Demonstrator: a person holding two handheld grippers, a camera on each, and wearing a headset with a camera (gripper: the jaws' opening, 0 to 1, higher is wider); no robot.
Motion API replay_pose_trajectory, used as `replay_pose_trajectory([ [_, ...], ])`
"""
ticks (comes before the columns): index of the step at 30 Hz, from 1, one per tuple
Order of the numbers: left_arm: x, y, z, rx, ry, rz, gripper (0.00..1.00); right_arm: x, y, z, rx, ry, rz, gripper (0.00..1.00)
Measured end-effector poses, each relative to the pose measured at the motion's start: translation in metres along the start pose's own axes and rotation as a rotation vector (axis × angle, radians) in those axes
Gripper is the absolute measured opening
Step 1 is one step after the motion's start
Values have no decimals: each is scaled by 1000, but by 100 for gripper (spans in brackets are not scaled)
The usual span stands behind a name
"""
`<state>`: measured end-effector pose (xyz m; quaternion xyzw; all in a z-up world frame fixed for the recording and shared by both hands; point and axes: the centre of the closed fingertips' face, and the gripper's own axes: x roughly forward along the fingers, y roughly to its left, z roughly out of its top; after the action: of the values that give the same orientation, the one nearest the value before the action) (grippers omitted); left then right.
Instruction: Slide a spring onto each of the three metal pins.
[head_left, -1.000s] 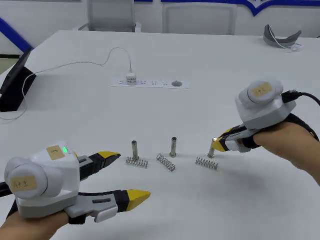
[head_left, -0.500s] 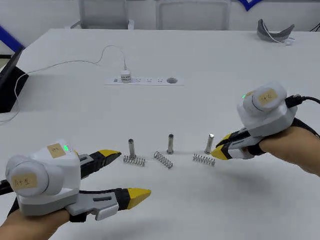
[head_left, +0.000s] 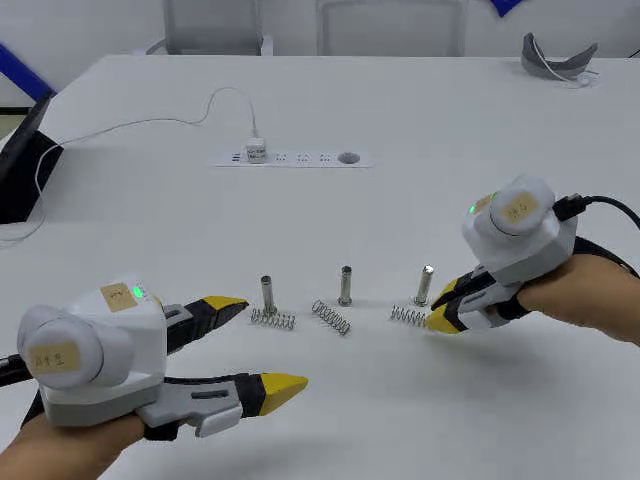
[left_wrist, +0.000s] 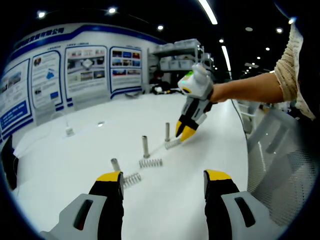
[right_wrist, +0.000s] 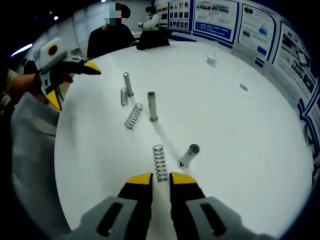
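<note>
Starting at the near left, your left gripper (head_left: 265, 343) hangs low over the white table (head_left: 400, 430) much as it did a second ago, its yellow-tipped jaws spread wide with nothing between them. To its right the left pin (head_left: 268, 293) stands upright and bare, and the left spring (head_left: 272, 319) lies on its side just in front of it. The middle pin (head_left: 346, 285) and middle spring (head_left: 331, 317) are paired the same way, the spring lying at a slant. Further right, the right pin (head_left: 425, 284) is also bare, with the right spring (head_left: 408, 316) on the table just near of its foot. The change is at the far right. Your right gripper (head_left: 438, 312) was up beside the top of that pin a second ago and has now dropped to the right end of the right spring. In the right gripper view its jaws are drawn in narrow, with the spring's near end sitting between the tips. Whether they actually pinch it I cannot tell, since the spring lies flat on the table. I judge the first pick-up is only starting, with all three pins still to be fitted. The pins are short, smooth cylinders of dull grey metal. The springs are thin, open-wound wire coils, likely to roll or squash if you squeeze hard. The tabletop is smooth and matte, so a nudged spring may skid away.
</note>
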<state>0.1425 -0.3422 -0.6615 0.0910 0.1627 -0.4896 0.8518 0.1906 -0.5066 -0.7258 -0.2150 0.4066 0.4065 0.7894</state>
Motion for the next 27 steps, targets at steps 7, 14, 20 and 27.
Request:
replay_pose_trajectory([
  [7, 0, -3, -1, 0, 4, 4, 66, 8, 1, -4, -29, 31, 16, 13],
  [14, -2, -3, -1, -5, 4, 16, 65, 10, 0, -6, -45, 54, 32, 12],
  [20, -4, -4, 0, -7, -3, 26, 65, 12, -2, -7, -67, 77, 41, 12],
  [27, -6, -6, -2, -13, -8, 35, 64, 13, -2, -8, -82, 98, 48, 12],
])
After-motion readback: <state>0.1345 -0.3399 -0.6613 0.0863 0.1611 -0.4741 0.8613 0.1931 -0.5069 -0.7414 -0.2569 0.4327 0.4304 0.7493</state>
